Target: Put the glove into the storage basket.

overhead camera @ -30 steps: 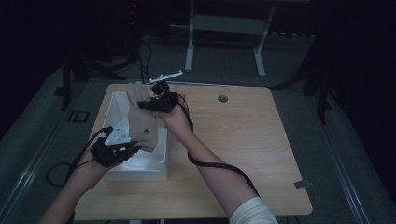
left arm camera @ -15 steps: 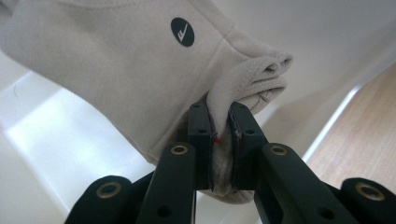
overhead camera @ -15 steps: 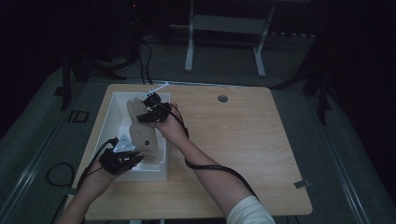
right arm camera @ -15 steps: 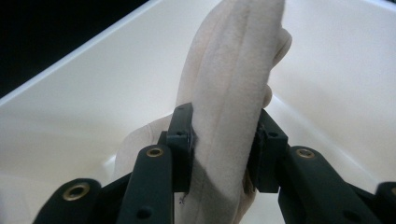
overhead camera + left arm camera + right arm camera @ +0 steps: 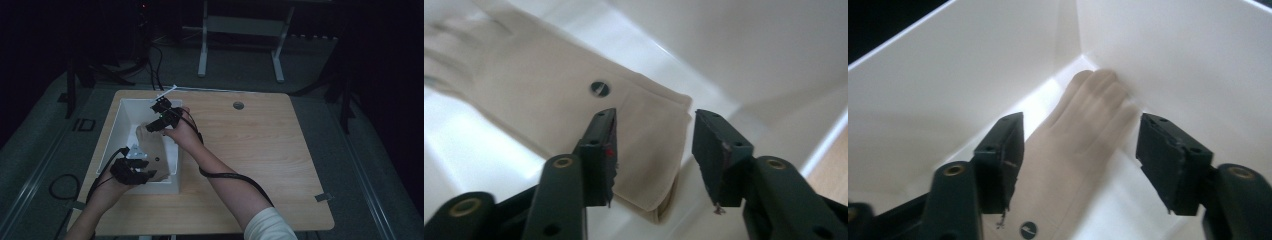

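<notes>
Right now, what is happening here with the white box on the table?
A person holds a gripper in each hand over the white box on the wooden table. A beige glove lies flat inside the box, fingers toward a far corner. The left gripper is at the glove's cuff end and the right gripper is above its finger end. The jaws of both have just been opening, and neither pair presses on the glove, so it looks released into the box.

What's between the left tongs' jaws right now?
In the left gripper view, the beige glove's cuff lies beyond the open left tongs, untouched, in the white bin.
</notes>
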`<action>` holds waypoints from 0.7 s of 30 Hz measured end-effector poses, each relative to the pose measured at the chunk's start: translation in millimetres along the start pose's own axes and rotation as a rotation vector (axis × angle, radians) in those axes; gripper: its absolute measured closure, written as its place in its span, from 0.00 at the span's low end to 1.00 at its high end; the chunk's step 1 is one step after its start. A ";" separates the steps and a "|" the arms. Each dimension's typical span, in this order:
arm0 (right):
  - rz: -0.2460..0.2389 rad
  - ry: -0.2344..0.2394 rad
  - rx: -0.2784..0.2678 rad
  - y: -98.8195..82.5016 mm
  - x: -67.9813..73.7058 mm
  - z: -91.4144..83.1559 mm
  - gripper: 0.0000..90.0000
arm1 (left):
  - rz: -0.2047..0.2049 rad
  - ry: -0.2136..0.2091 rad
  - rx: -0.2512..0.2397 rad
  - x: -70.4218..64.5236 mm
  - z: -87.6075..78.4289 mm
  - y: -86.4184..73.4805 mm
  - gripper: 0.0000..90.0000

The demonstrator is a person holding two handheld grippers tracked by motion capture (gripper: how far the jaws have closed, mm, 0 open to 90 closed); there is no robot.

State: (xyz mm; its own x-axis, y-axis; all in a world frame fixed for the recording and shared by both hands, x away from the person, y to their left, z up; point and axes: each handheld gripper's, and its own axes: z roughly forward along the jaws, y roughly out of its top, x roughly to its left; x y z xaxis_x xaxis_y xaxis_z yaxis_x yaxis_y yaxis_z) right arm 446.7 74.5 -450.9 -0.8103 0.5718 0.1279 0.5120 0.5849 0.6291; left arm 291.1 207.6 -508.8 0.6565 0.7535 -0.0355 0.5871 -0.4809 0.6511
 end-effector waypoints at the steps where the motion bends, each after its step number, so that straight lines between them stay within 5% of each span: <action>1: -0.007 -0.001 -0.008 -0.2 -0.4 -1.4 0.33 | -0.017 0.004 -0.011 0.5 -1.5 0.9 0.52; 6: -0.019 0.078 -0.041 -2.4 -1.8 -14.7 0.22 | -0.083 0.026 -0.083 -1.0 -9.1 5.0 0.28; 9: -0.031 0.092 -0.051 -5.2 -2.6 -23.1 0.20 | -0.099 0.049 -0.112 -4.3 -12.5 8.8 0.14; 13: -0.054 0.099 -0.077 -8.9 -3.3 -36.0 0.19 | -0.143 0.026 -0.201 -6.5 -20.9 14.8 0.03; 18: -0.074 0.116 -0.108 -16.6 -5.0 -59.1 0.19 | -0.169 -0.031 -0.293 -11.5 -33.2 25.4 0.03; 21: -0.088 0.127 -0.119 -23.4 -5.0 -74.5 0.19 | -0.152 -0.026 -0.320 -18.3 -39.0 33.1 0.03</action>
State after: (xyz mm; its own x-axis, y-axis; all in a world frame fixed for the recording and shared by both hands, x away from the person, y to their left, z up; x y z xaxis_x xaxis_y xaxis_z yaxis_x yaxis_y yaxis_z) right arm 417.5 15.0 -409.2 -0.8840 0.4394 0.1595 0.4062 0.5531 0.7274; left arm 280.1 195.3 -457.0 0.5876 0.7917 -0.1671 0.5039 -0.1965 0.8411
